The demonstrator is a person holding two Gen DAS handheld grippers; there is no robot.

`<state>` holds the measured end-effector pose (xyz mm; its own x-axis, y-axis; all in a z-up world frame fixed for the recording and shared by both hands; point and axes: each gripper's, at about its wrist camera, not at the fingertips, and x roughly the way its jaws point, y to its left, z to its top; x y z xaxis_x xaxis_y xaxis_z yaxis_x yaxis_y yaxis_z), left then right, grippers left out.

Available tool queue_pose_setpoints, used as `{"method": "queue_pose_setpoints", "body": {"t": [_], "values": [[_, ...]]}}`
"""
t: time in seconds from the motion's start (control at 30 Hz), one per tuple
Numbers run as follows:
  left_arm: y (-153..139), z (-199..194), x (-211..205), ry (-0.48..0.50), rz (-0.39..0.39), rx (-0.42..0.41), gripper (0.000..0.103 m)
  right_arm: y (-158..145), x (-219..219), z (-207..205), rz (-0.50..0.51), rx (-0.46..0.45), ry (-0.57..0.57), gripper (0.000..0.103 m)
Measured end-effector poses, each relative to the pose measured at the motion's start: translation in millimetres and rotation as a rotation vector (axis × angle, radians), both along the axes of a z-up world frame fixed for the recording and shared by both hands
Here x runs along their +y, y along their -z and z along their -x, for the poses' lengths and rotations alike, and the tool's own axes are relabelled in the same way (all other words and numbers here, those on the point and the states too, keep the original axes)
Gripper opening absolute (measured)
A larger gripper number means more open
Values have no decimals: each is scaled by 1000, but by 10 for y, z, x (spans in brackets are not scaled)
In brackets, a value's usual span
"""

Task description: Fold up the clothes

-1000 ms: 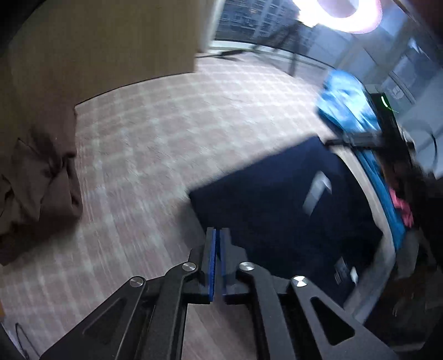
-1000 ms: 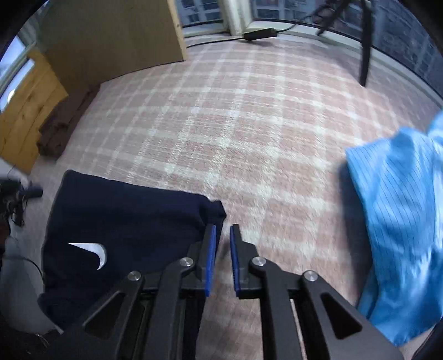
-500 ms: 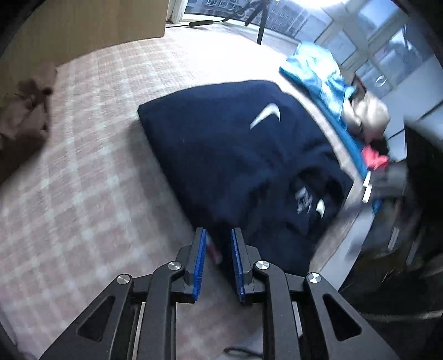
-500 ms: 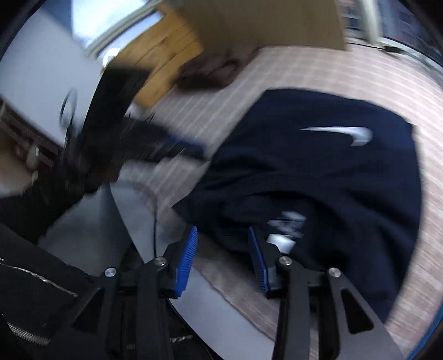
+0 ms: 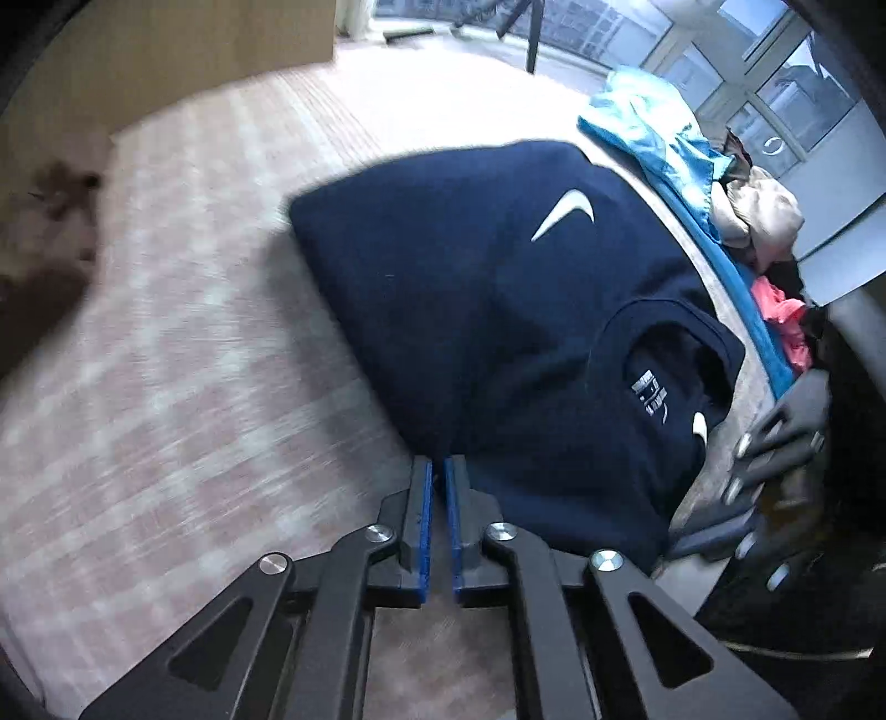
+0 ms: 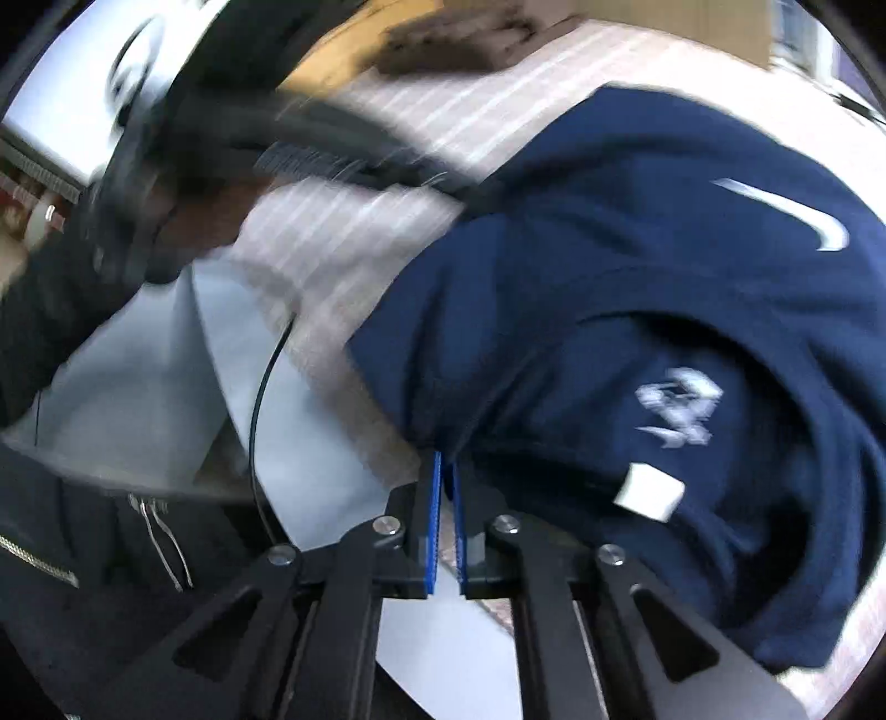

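Underfoot surface: pink-and-cream plaid bed cover [image 5: 183, 343], blurred by motion in both views.
Far left: brown crumpled cloth [image 5: 50, 232] on the cover, beside a tan wooden board [image 5: 166, 50].
Centre: navy sweatshirt [image 5: 498, 310] lies folded flat on the plaid cover, white swoosh [image 5: 565, 213] up, collar and neck label [image 5: 650, 393] toward the near edge.
Right of it: light blue garment [image 5: 653, 133], then a beige piece [image 5: 758, 207] and a pink one [image 5: 781, 318], heaped along the edge.
Back of room: windows [image 5: 720, 61] with buildings outside; a tripod leg [image 5: 531, 39] stands before them.
Left gripper [image 5: 437, 487]: low over the cover, fingers nearly pressed together at the sweatshirt's near-left hem; whether cloth sits between them, cannot tell.
Right gripper [image 6: 446, 487]: fingers pinching the sweatshirt's edge near the collar, fabric bunching up from the blue pads [image 6: 432, 526].
Person: dark zipped jacket [image 6: 66, 554] at the right view's lower left.
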<state>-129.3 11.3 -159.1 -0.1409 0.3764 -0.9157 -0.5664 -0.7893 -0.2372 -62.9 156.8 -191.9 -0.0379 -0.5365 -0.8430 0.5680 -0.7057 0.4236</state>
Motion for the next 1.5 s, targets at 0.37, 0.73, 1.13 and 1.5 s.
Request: {"method": "queue_pose_setpoints", "body": {"t": [0.37, 0.73, 1.13, 1.5], "values": [[199, -657, 300, 216, 51, -32, 11, -28, 1052, 20, -121, 9, 196, 28], [-233, -856, 640, 362, 11, 103, 20, -255, 1639, -152, -89, 98, 377, 28], [-980, -221, 485, 320, -21, 112, 22, -147, 1879, 304, -80, 27, 446, 28], [-628, 1175, 2003, 338, -73, 29, 32, -35, 2166, 695, -31, 12, 476, 36]]}}
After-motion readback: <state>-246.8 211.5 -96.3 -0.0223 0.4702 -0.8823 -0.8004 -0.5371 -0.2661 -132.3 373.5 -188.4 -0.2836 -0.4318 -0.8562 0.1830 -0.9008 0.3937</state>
